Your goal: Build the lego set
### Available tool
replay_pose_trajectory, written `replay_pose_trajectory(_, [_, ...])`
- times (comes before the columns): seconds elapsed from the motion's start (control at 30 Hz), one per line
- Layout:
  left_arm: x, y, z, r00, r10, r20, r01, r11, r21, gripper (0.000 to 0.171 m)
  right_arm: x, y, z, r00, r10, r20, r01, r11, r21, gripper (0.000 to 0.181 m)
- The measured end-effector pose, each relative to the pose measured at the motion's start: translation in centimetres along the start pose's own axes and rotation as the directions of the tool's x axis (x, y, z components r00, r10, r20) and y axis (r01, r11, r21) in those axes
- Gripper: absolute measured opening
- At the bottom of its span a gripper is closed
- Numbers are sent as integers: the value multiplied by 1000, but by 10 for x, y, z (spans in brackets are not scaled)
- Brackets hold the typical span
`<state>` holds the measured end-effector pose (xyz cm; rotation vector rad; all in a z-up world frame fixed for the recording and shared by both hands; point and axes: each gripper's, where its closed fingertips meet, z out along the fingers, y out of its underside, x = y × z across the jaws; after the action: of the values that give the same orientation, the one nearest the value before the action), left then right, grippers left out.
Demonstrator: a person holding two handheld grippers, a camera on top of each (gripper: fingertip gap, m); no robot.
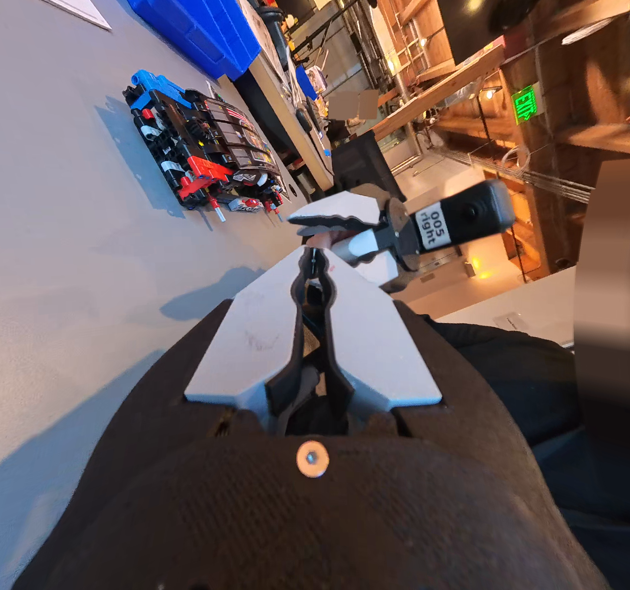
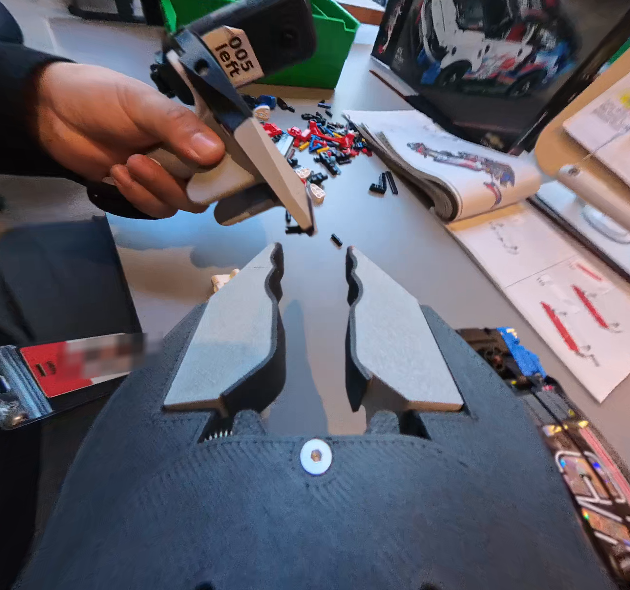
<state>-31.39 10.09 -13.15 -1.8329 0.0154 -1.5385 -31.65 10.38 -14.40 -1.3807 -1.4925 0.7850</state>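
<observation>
Our left hand-held gripper (image 1: 313,253) is closed on a small black pin (image 2: 296,230), held in the air above the counter (image 2: 392,249). Our right hand-held gripper (image 2: 313,256) stands wide with nothing between its fingers, just beside the left one's tip. Bare counter lies between the two and around a loose black pin (image 2: 336,240). The pile of parts (image 2: 324,144) sits beyond, with a green bin (image 2: 327,52) behind it. To the right, open manuals (image 2: 477,171) and the box (image 2: 494,45) close off that side. The model (image 1: 204,151), black with blue and red parts, lies flat near the counter's far edge beside a blue bin (image 1: 191,11). The held pin's shape is blurred, perhaps an axle pin.
</observation>
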Motion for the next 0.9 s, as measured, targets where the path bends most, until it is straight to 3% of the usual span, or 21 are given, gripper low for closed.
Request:
replay_pose_trajectory(0.23, [1,4,5,1000,-4,-13,4,1000,9,1,-8,-7,6,987,-139,-75,140,990,-3,16])
replay_pose_trajectory(0.4, [-5,1,5,1000,-22,4,22,999,29,0,-4,-3,10,980,-150,-129,148,989,-25,15])
replay_pose_trajectory(0.57, [-11,4,4,999,12,50,-11,1000,-20,1,-6,2,13,978,-161,-133,157,987,-34,15])
replay_pose_trajectory(0.67, [-10,5,2,999,21,50,-19,999,-51,21,-2,6,13,969,-186,-163,180,982,-54,14])
replay_pose_trajectory(0.77, [-16,6,0,994,61,96,-56,996,-63,0,-2,6,13,969,-185,-162,180,983,-48,14])
replay_pose_trajectory(0.9, [-17,7,0,996,40,77,-34,997,-73,12,1,5,10,965,-187,-182,184,982,-33,13])
